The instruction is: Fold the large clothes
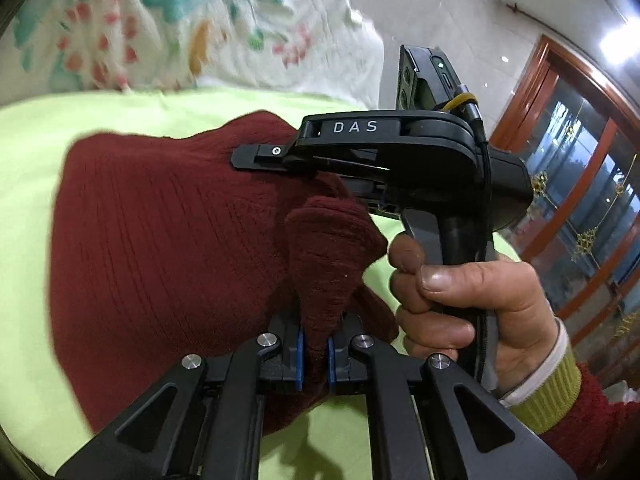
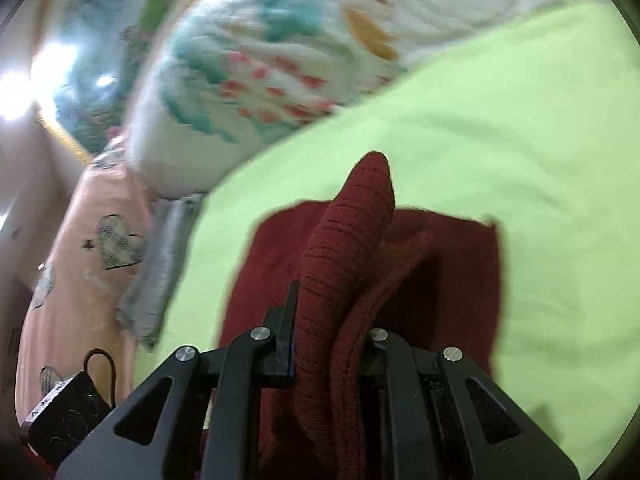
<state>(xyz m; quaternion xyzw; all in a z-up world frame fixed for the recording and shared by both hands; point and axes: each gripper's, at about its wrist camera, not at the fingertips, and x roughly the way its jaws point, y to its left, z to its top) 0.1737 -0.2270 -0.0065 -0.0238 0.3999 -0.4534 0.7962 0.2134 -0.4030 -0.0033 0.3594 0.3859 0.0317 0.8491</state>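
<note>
A dark red ribbed knit sweater (image 1: pixel 168 248) lies on a lime-green bed sheet (image 1: pixel 120 116). My left gripper (image 1: pixel 315 354) is shut on a bunched fold of it, with cloth squeezed between the blue pads (image 1: pixel 298 360). The right gripper (image 1: pixel 260 156), a black tool in a person's hand (image 1: pixel 472 304), reaches over the sweater's far right edge. In the right wrist view, the right gripper (image 2: pixel 328 344) is shut on a raised ridge of the sweater (image 2: pixel 348 240). The cloth hides its right finger. The rest of the sweater (image 2: pixel 448 280) lies flat below.
A white floral quilt (image 1: pixel 192 20) is piled at the far edge of the bed. A pink pillow with heart prints (image 2: pixel 80 264) and a black box with a cable (image 2: pixel 64 416) sit at the left. A wood-framed glass cabinet (image 1: pixel 580 184) stands at the right.
</note>
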